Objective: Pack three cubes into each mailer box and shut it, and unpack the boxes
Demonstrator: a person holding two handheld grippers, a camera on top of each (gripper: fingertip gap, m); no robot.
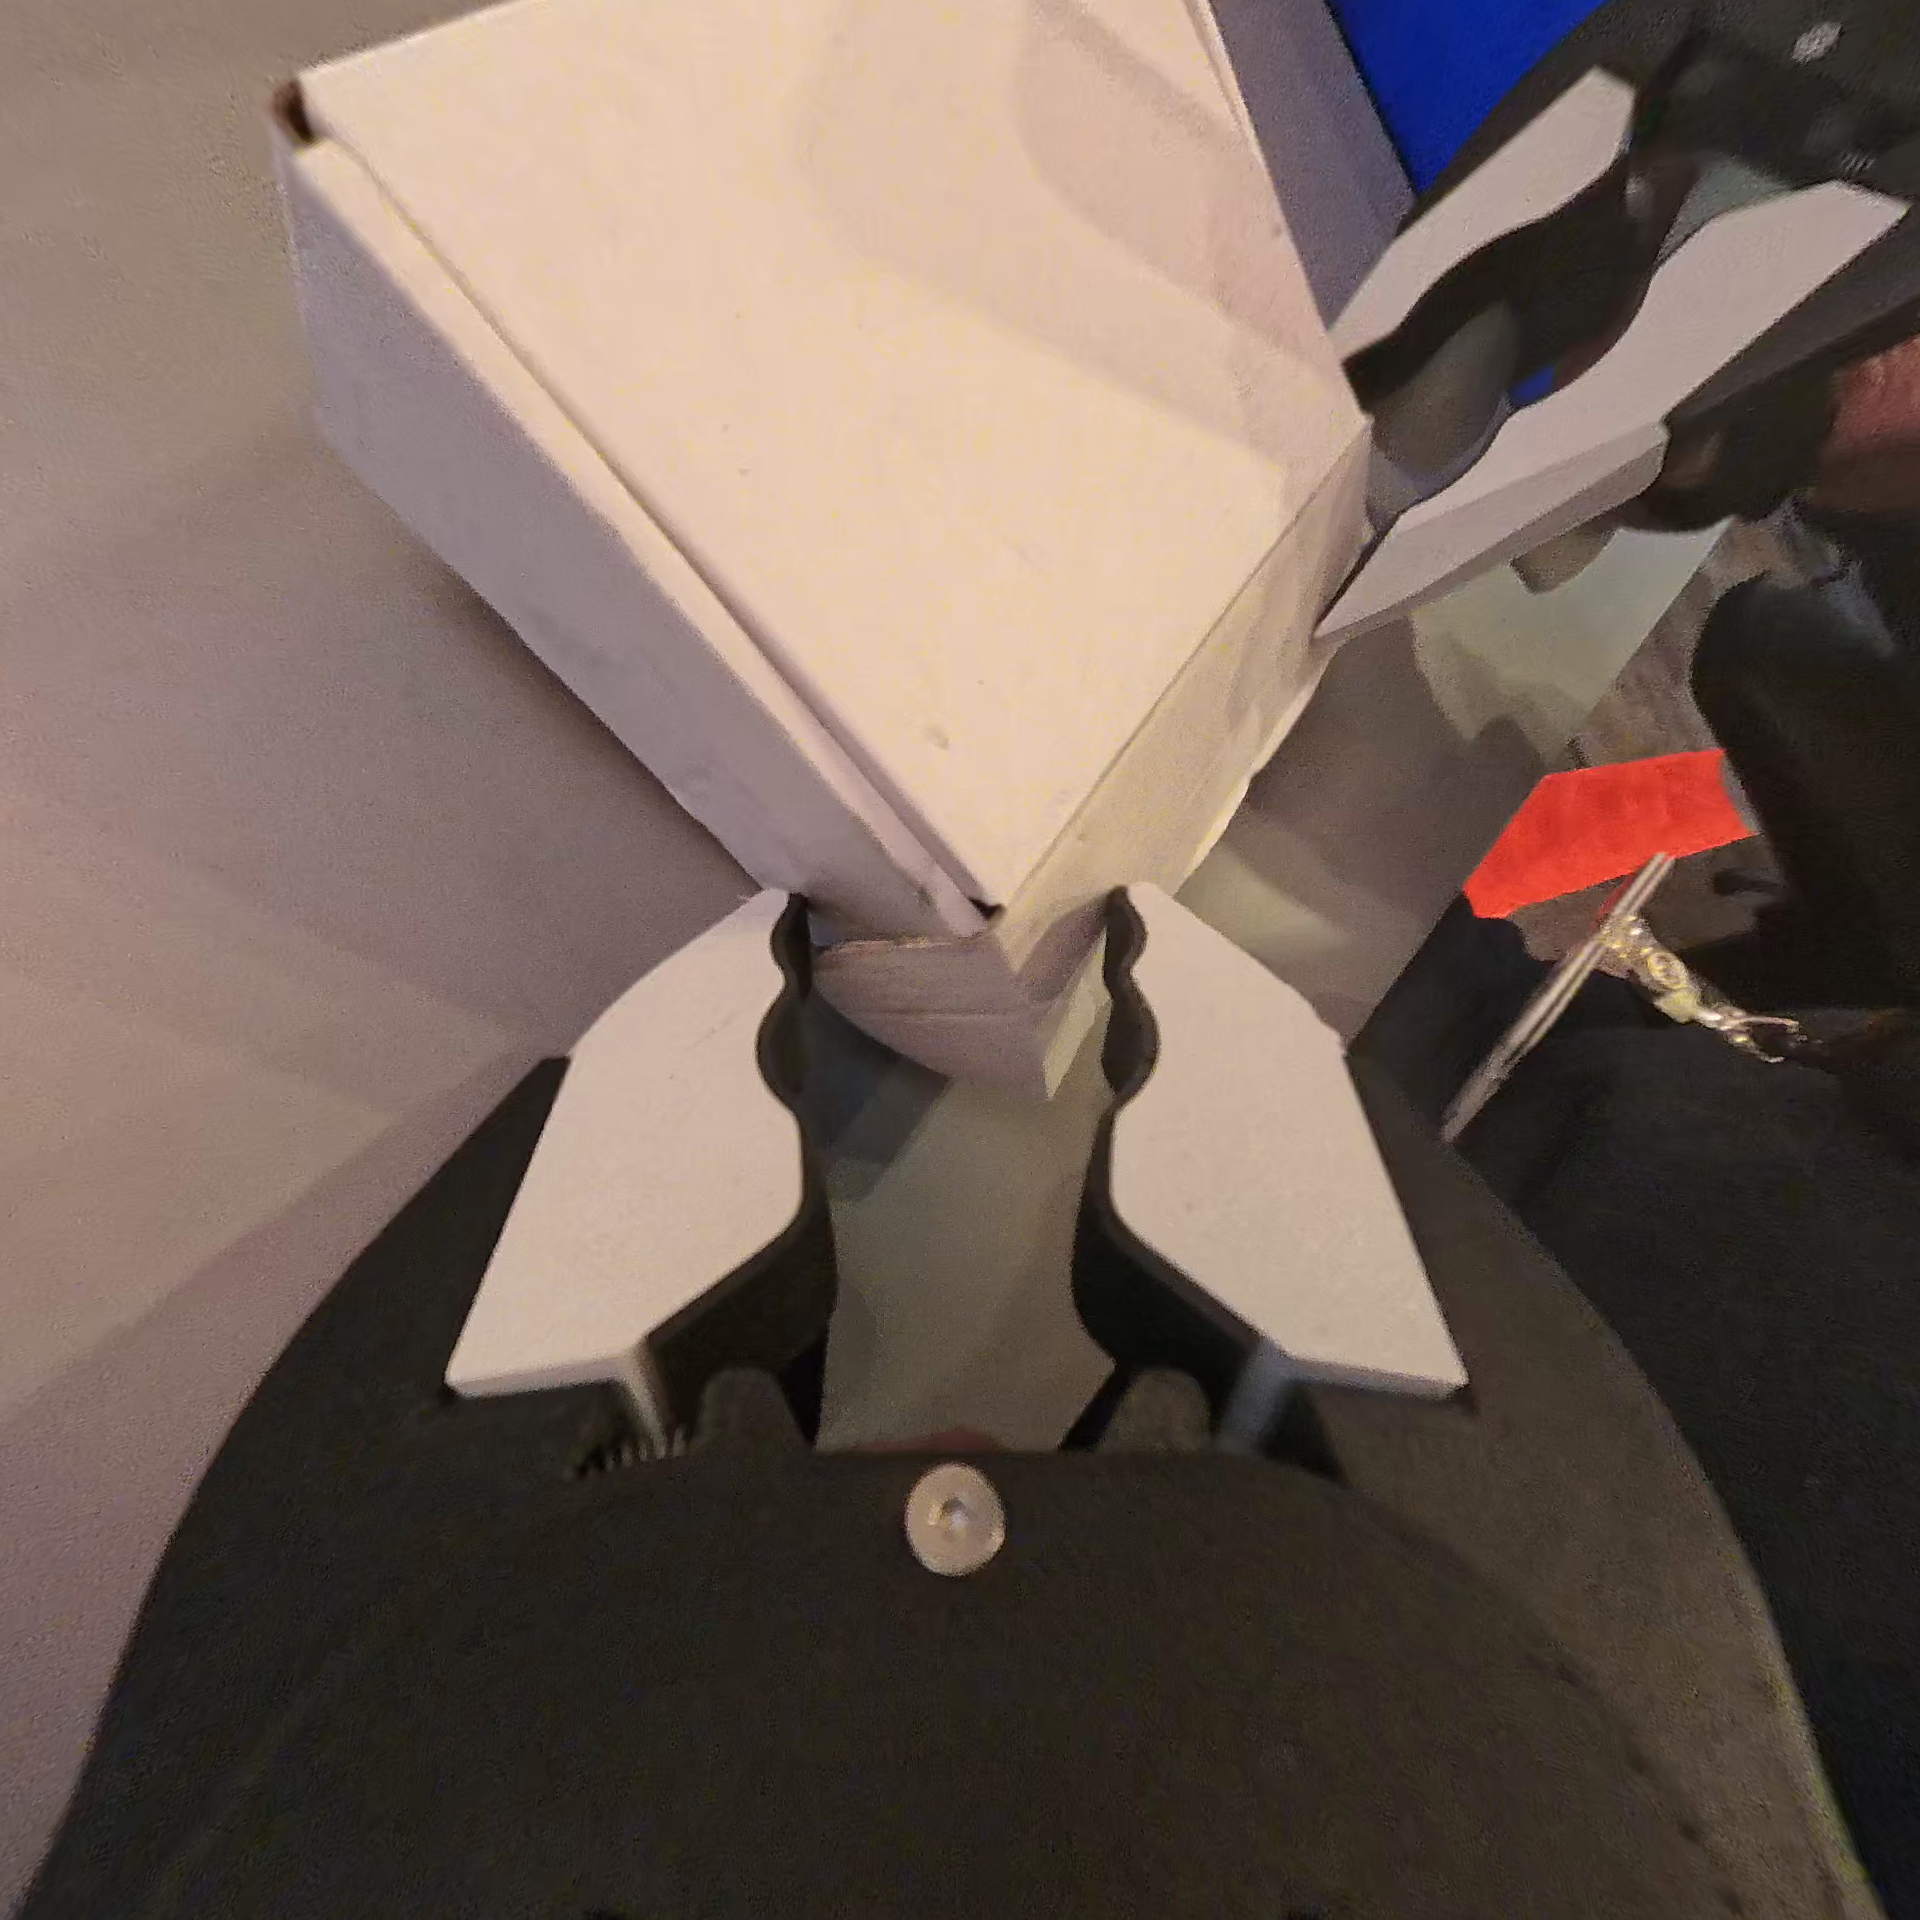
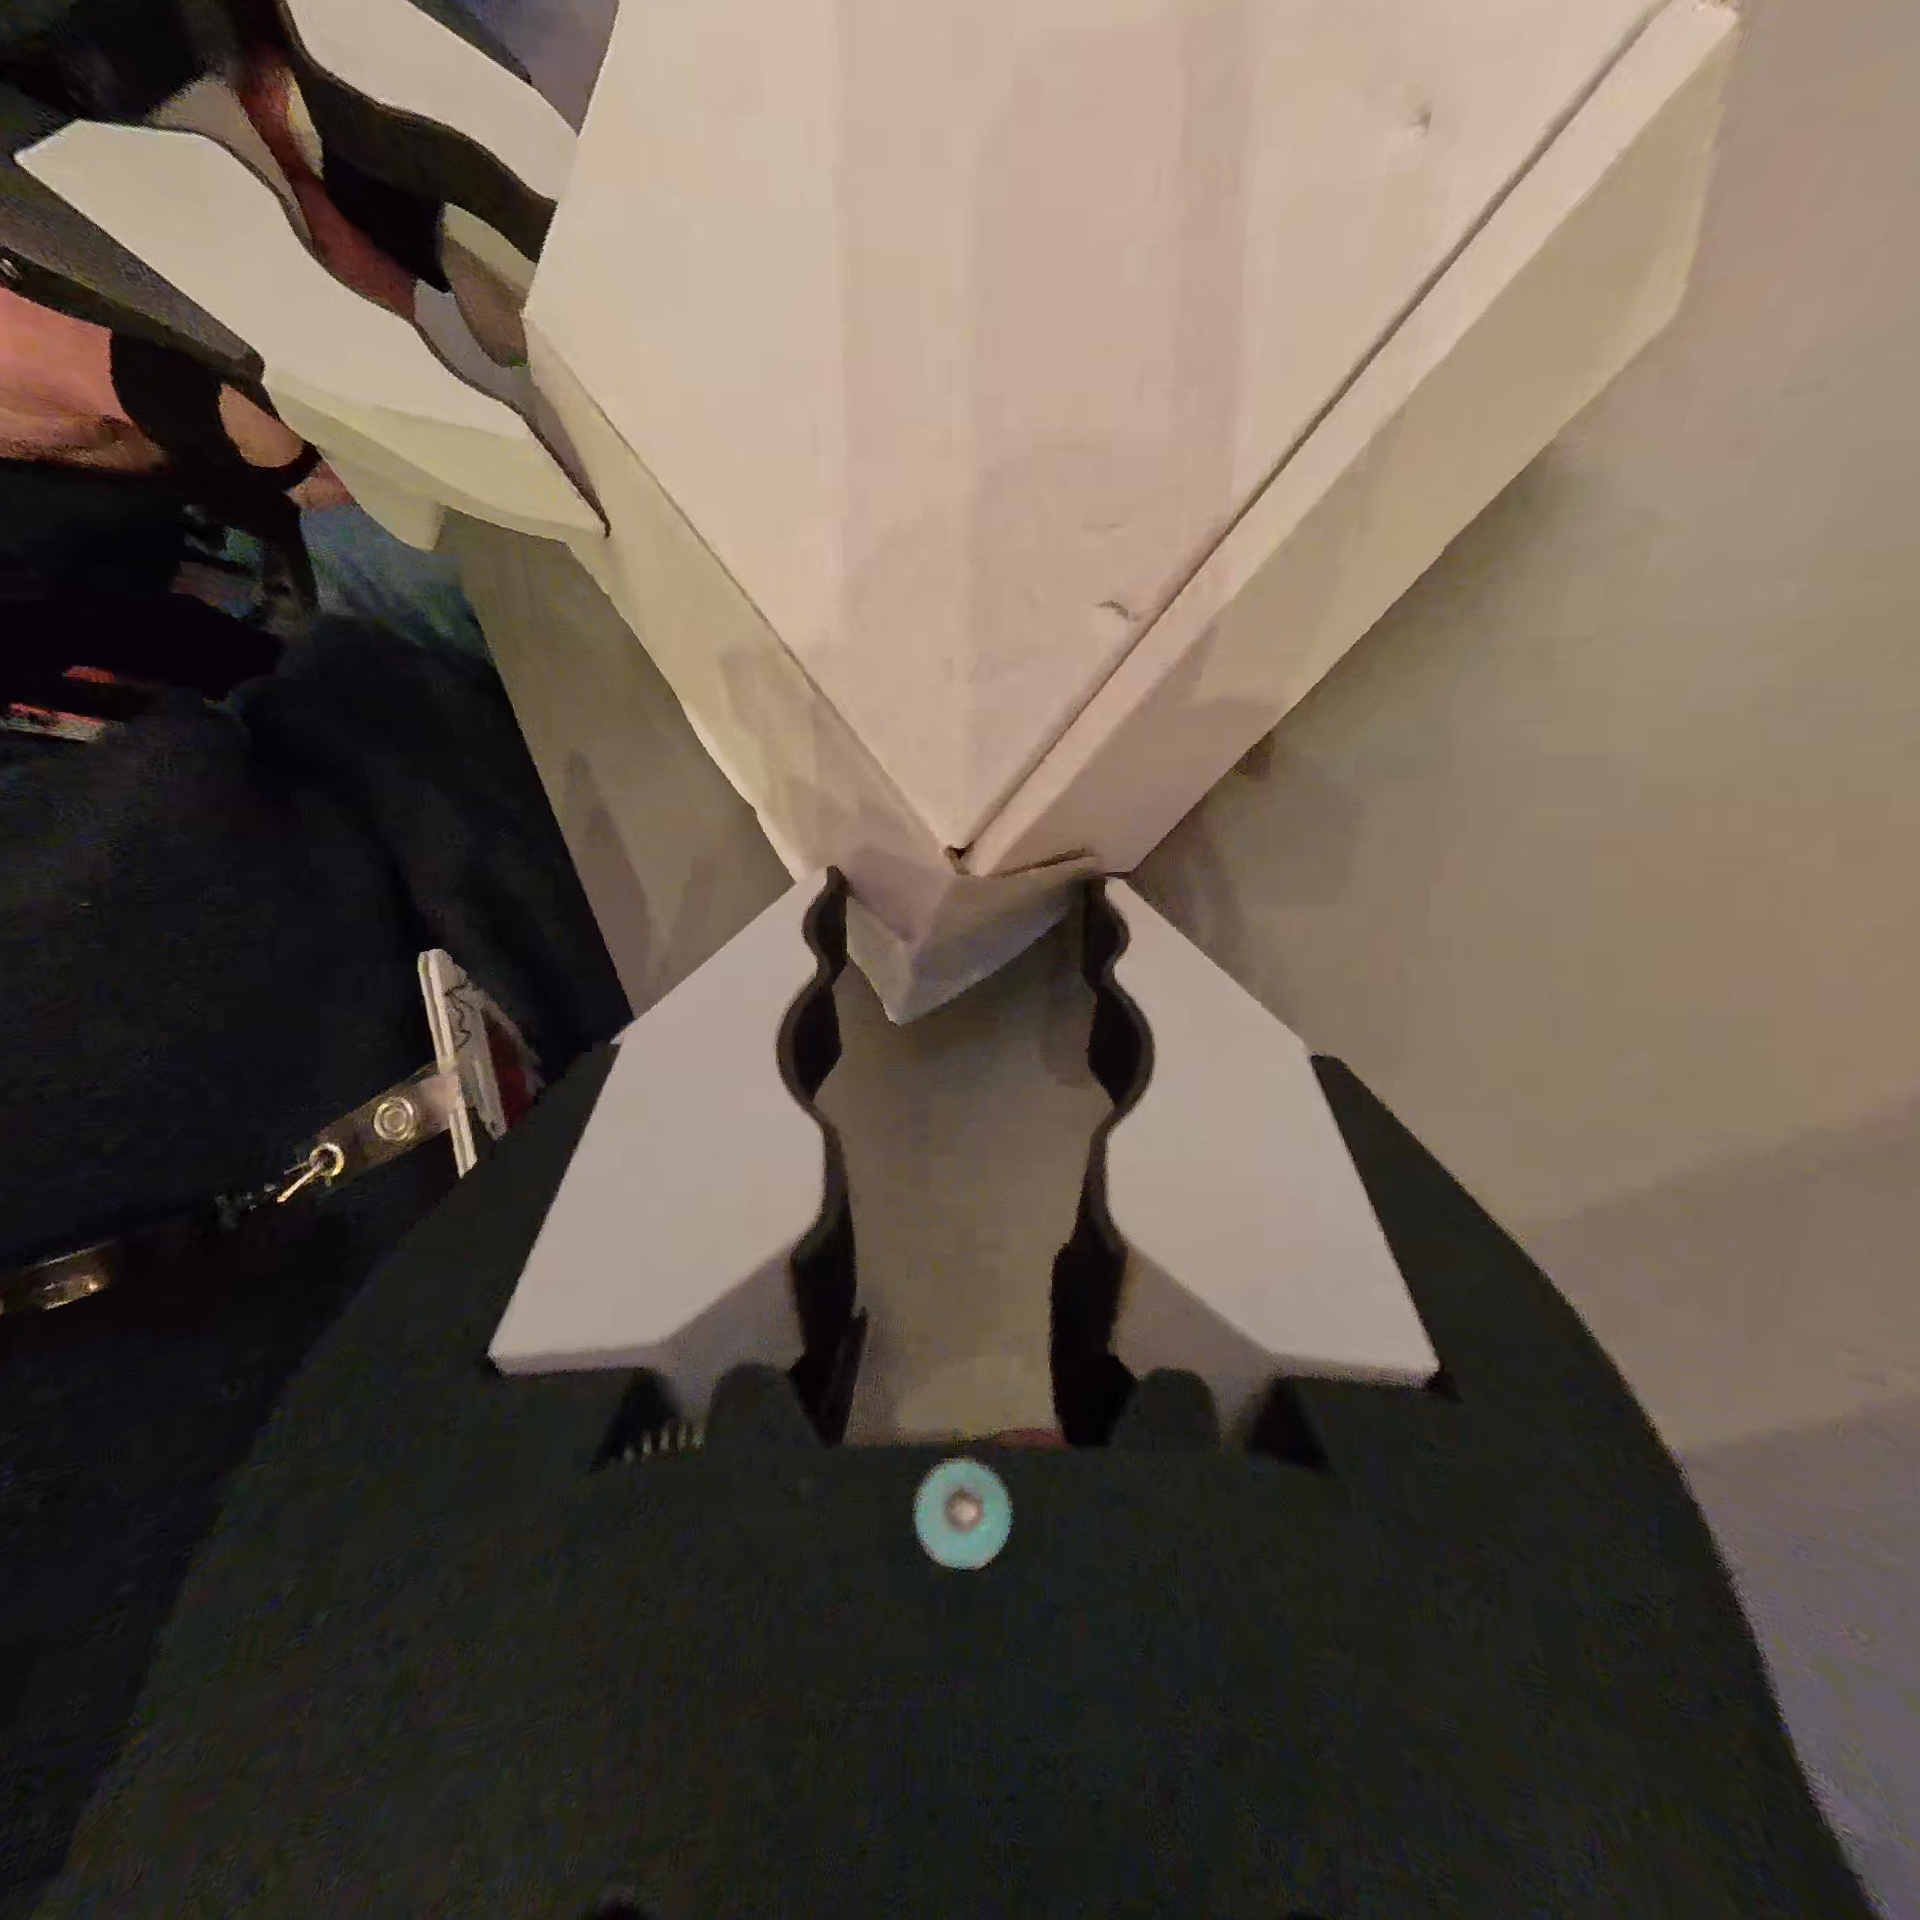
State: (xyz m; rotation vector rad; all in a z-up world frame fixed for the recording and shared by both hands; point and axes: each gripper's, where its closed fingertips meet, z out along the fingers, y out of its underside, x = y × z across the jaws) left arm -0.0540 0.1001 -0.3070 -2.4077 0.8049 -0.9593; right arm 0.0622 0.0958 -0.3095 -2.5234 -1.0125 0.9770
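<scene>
A closed white mailer box (image 1: 831,416) is held up off the pale table, tilted with a corner pointing at each camera. My left gripper (image 1: 956,935) is shut on its near corner. My right gripper (image 2: 966,914) is shut on another corner of the same box (image 2: 935,416). The right gripper also shows in the left wrist view (image 1: 1507,416) at the box's right edge, and the left gripper shows in the right wrist view (image 2: 436,312) at its left edge. The lid seam is shut. No cubes are visible.
The pale table surface (image 1: 208,831) lies behind the box. A person in dark clothing (image 2: 208,935) is close by, with a clipped badge (image 2: 457,1060). A red patch (image 1: 1600,831) and a blue object (image 1: 1455,83) lie at the right.
</scene>
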